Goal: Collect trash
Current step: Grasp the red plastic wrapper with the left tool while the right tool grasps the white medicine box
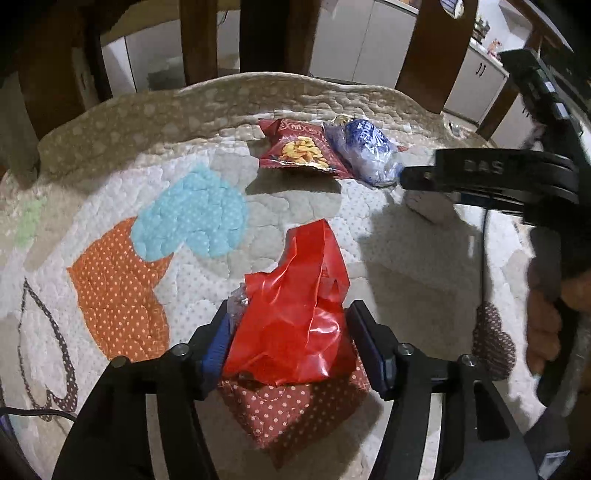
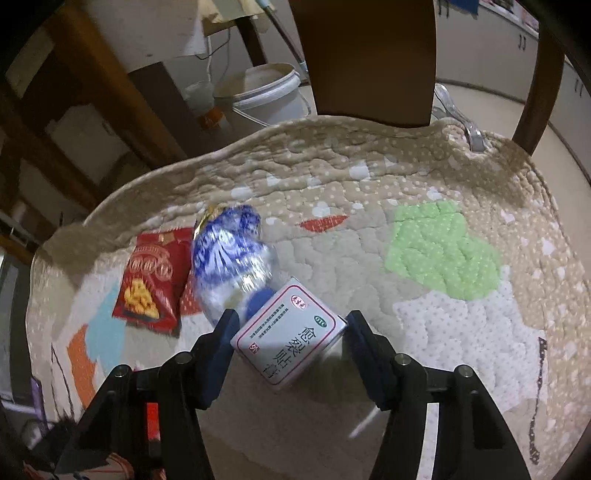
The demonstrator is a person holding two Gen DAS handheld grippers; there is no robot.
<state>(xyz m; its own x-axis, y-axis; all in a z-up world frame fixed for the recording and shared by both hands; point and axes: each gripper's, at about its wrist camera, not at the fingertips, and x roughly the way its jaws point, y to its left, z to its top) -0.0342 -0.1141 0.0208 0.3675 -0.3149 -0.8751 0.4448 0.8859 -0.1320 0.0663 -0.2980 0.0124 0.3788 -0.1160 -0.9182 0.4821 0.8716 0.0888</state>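
Observation:
My left gripper (image 1: 291, 328) is shut on a crumpled red plastic bag (image 1: 295, 317) held over the quilted cushion (image 1: 110, 206). My right gripper (image 2: 288, 336) has a white medicine box (image 2: 288, 334) with red trim between its fingers, which touch the box's corners. A crumpled blue-and-white wrapper (image 2: 229, 258) lies just beyond the box, and a red snack packet (image 2: 151, 280) lies left of it. In the left wrist view the snack packet (image 1: 299, 149) and the blue wrapper (image 1: 365, 151) lie at the far side, with the right gripper (image 1: 410, 177) beside them.
The cushion covers a wooden chair with back slats (image 1: 269, 33) behind. A white bucket (image 2: 266, 96) and boxes stand on the floor past the chair. White cabinets (image 1: 476, 85) line the far wall. A clear plastic item (image 2: 461, 118) lies at the cushion's back edge.

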